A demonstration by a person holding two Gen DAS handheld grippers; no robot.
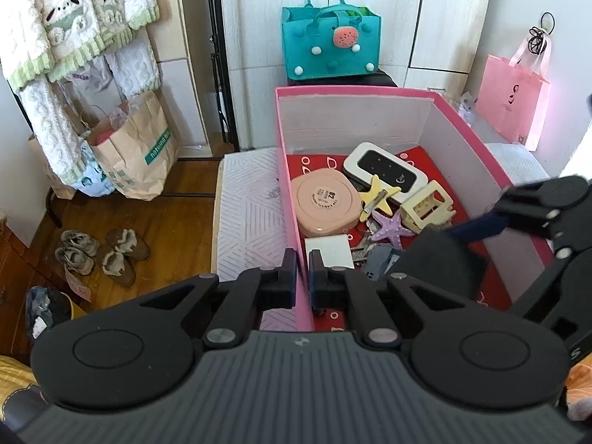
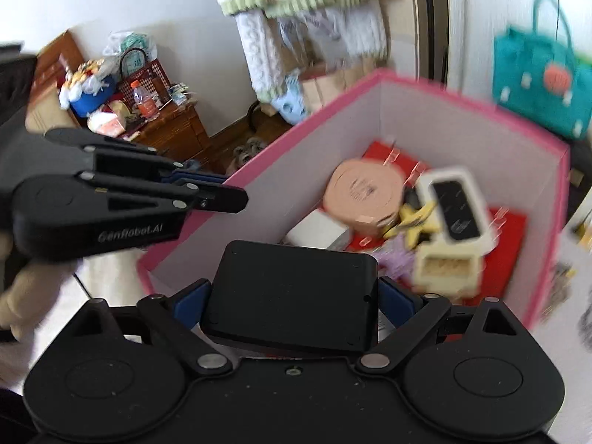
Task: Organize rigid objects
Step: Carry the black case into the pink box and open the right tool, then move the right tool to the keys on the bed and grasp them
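Observation:
An open pink box (image 1: 370,93) with a red floor holds a peach round case (image 1: 325,203), a white-and-black device (image 1: 384,172), yellow (image 1: 377,194) and purple (image 1: 392,224) starfish clips, a cream hair claw (image 1: 429,205), a white card (image 1: 329,253) and keys. My left gripper (image 1: 304,259) is shut on the box's left wall near the front corner; the right wrist view shows the left gripper (image 2: 229,196) at that rim. My right gripper (image 2: 294,296) is shut on a flat black rectangular case (image 2: 292,277), held over the box's near edge. The left wrist view shows the right gripper (image 1: 466,233) with the case (image 1: 440,259) above the box's right side.
The box rests on a white patterned mattress (image 1: 251,214). A teal felt bag (image 1: 331,44) stands behind the box and a pink paper bag (image 1: 512,107) at the right. Paper bags (image 1: 137,148), shoes (image 1: 100,255) and hanging towels (image 1: 74,18) are on the left over a wooden floor.

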